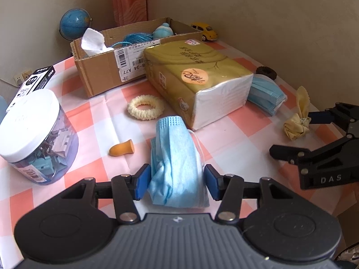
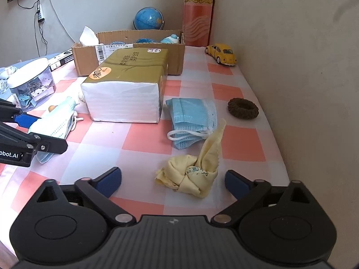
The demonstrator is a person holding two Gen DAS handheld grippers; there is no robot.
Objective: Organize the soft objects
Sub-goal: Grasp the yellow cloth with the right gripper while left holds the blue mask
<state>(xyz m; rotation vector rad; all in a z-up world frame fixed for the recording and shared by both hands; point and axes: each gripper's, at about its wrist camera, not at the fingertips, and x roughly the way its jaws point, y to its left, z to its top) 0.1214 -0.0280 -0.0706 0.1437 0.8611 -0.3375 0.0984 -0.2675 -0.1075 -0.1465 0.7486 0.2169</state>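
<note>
Blue mask [image 1: 177, 163] pinched lengthwise in left gripper [image 1: 177, 182]; right gripper [image 2: 172, 179] spread wide, straddling yellow cloth [image 2: 190, 177] dead ahead.

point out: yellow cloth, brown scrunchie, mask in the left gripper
yellow cloth [image 2: 189, 176], right wrist view, on the knotted bundle.
brown scrunchie [image 2: 243, 108], right wrist view, on the front of the ring.
blue mask [image 1: 177, 157], left wrist view, on the folded middle.
</note>
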